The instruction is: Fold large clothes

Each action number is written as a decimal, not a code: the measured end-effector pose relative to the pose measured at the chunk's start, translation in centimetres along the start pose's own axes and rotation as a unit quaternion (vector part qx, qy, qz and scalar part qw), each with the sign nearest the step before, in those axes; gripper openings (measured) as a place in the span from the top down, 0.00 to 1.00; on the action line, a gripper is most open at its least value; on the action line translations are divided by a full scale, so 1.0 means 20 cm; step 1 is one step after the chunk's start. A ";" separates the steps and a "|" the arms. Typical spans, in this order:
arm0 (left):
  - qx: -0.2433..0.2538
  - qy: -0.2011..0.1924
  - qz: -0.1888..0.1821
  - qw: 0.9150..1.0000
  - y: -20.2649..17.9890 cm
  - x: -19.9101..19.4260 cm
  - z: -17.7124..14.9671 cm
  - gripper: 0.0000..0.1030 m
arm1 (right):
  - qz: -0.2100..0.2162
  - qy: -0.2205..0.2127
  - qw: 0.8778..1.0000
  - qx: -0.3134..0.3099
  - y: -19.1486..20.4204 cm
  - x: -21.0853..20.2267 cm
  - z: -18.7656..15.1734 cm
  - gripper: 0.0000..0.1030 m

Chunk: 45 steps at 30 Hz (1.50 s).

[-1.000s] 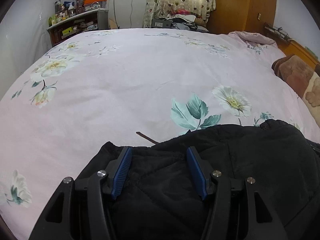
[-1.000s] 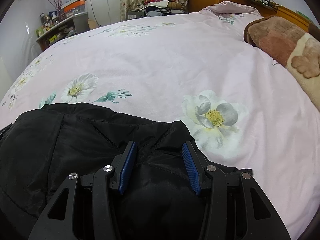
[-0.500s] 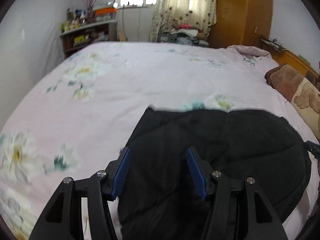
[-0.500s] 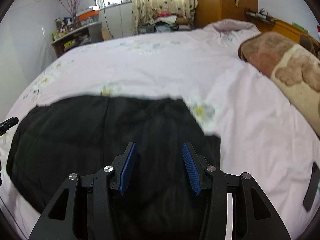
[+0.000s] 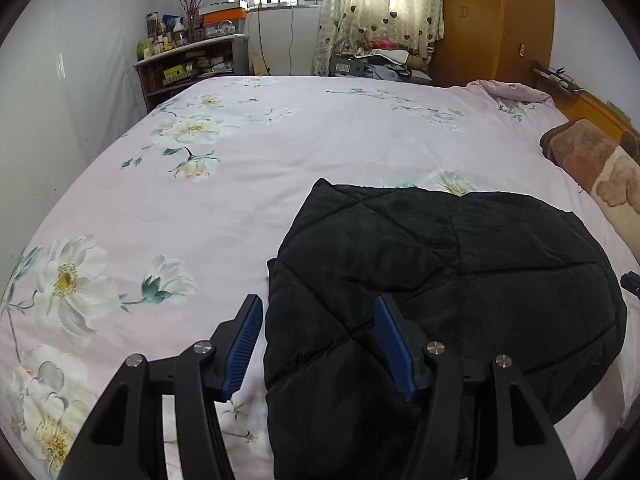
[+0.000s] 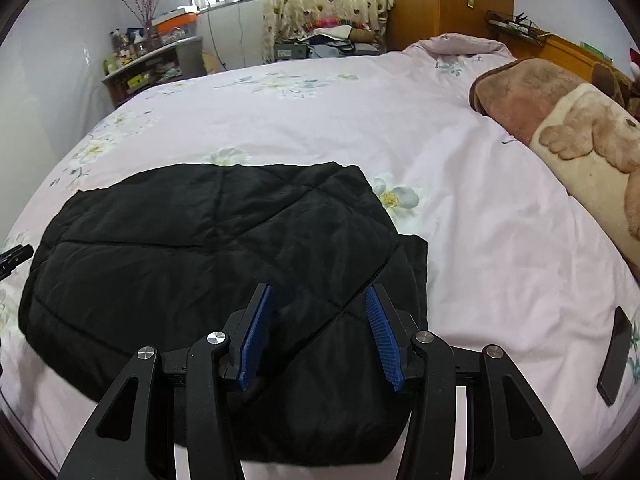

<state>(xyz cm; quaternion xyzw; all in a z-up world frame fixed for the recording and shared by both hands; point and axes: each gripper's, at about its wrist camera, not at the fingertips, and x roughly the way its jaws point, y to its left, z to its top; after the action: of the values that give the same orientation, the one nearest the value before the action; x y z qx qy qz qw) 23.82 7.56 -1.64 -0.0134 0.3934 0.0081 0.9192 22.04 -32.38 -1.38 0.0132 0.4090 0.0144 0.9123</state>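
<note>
Bedroom: bed [image 5: 280, 152] under floral pink cover, carrying black quilted jacket [image 5: 460, 272] folded into a thick pad near the front edge. Left gripper [image 5: 318, 344] hovering partly open, holding nothing, its left finger over bare cover and right finger over the jacket's left edge. Right gripper [image 6: 318, 328] likewise partly open and empty above the jacket's right part.

Judging the fold as laid and the next one as pending: advising both grippers pinching all layers at matching corners, lifting together, keeping edges aligned, avoiding the slippery quilting sliding apart.

Not showing: jacket's near edge behind both grippers; sleeves and collar, presumably tucked inside. Dark flat object [image 6: 614, 350] at right remaining unidentifiable.
</note>
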 end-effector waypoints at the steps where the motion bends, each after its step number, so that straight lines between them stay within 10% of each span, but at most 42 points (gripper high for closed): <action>1: -0.002 0.000 -0.002 1.000 0.00 -0.02 0.00 0.41 | 0.004 -0.001 1.000 0.001 0.01 -0.02 -0.01 0.52; 23: -0.078 0.055 -0.045 0.994 0.19 0.24 -0.14 0.37 | -0.020 0.038 0.999 0.030 -0.12 0.13 -0.14 0.31; 45: -0.142 0.107 -0.178 0.968 0.25 0.50 -0.17 0.19 | 0.145 0.106 0.967 0.180 -0.46 0.42 -0.21 0.19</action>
<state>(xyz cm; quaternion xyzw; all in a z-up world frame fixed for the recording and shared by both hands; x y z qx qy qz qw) 28.16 12.47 -11.33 -0.2141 0.4753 -0.1010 0.8474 24.62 -41.25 -10.77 0.2349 0.4933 0.0736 0.8343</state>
